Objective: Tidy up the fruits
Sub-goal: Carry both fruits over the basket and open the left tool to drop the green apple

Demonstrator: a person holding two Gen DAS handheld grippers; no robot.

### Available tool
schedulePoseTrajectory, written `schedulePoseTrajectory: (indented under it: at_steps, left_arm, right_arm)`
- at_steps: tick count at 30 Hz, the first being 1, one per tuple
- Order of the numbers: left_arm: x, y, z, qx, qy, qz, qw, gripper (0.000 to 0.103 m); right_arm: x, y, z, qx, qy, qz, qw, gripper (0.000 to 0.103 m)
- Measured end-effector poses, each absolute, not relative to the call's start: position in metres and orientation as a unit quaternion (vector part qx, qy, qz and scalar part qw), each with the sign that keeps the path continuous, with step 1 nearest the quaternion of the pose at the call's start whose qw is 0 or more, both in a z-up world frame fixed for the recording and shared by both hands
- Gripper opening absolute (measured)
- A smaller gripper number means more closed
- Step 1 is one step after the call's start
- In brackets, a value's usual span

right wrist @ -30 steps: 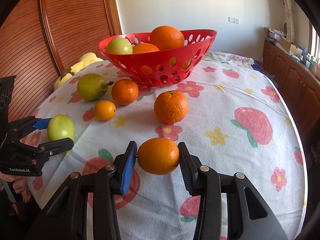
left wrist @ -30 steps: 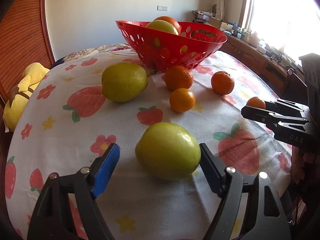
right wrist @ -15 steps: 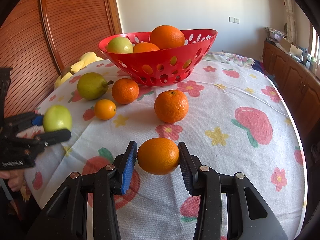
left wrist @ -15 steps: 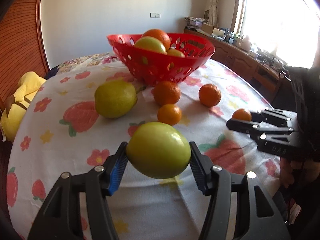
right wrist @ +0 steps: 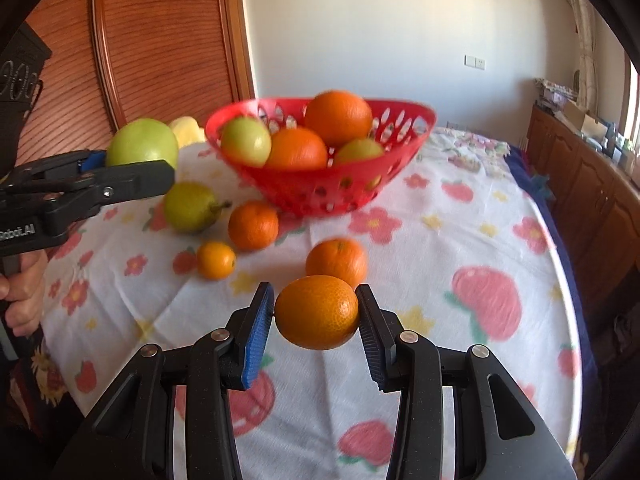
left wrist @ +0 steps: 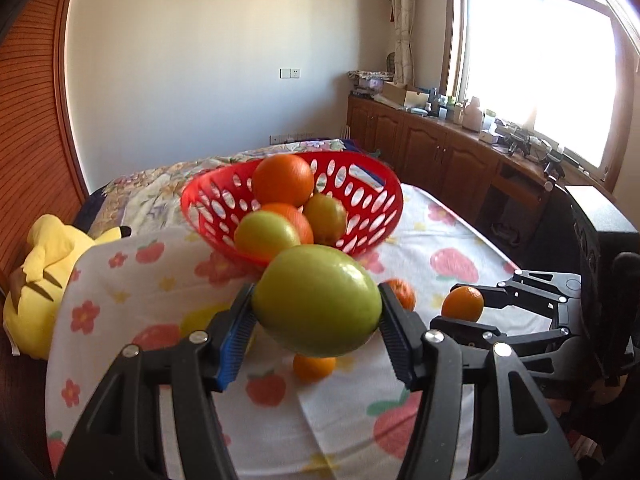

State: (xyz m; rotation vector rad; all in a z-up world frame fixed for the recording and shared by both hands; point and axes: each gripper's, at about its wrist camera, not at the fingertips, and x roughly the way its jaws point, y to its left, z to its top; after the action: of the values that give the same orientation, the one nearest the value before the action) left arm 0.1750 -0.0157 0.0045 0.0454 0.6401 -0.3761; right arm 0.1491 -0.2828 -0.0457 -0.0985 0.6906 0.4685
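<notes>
A: Status on the fruit sort?

B: Mid-run. Red basket [right wrist: 320,196] on the strawberry-print tablecloth [right wrist: 460,240] already loaded: large orange [right wrist: 338,118] on top, second orange [right wrist: 296,148] below it, green apple [right wrist: 246,140] at the left, one more greenish fruit [right wrist: 358,148] at the back.

A: Grippers?

B: Both loaded, both off the cloth. Left gripper [left wrist: 316,320] pinching a green apple [left wrist: 316,300], pads tight on both sides. Right gripper [right wrist: 316,320] pinching a small orange [right wrist: 316,312], pads pressed against its flanks. Neither over the basket yet; held apple short of the near rim in the left wrist view.

A: Left on the table?

B: Four loose pieces in the right wrist view: pear [right wrist: 190,208] just beside the basket's left side, mandarin [right wrist: 253,225] next to it, small tangerine [right wrist: 216,260] nearer, another mandarin [right wrist: 336,260] just behind the held orange. All apart from each other, none touching the basket as far as can be told.

A: Estimate?

B: Roughly halfway. Four in, two in transit, four waiting. Next likely: carry both over the rim and release. Pile already above the rim, so roll-off risk on drop. Background blurred, small detail unreliable.
</notes>
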Motion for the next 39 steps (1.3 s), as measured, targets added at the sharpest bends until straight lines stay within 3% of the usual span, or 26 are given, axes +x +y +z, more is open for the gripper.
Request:
schedulePoseTrajectory:
  at_steps: [17, 39]
  left_arm:
    - [0.247, -0.061, 0.022, 0.042, 0.311, -0.190, 0.930, 0.059]
    - [0.298, -0.097, -0.012, 0.063, 0.369, -0.183, 0.909, 0.061]
  right_arm:
    - [0.211, -0.308, 0.017, -0.073, 0.284, 0.234, 0.927, 0.042]
    - [0.255, -0.309, 0.018, -0.058, 0.287, 0.248, 0.923, 0.042]
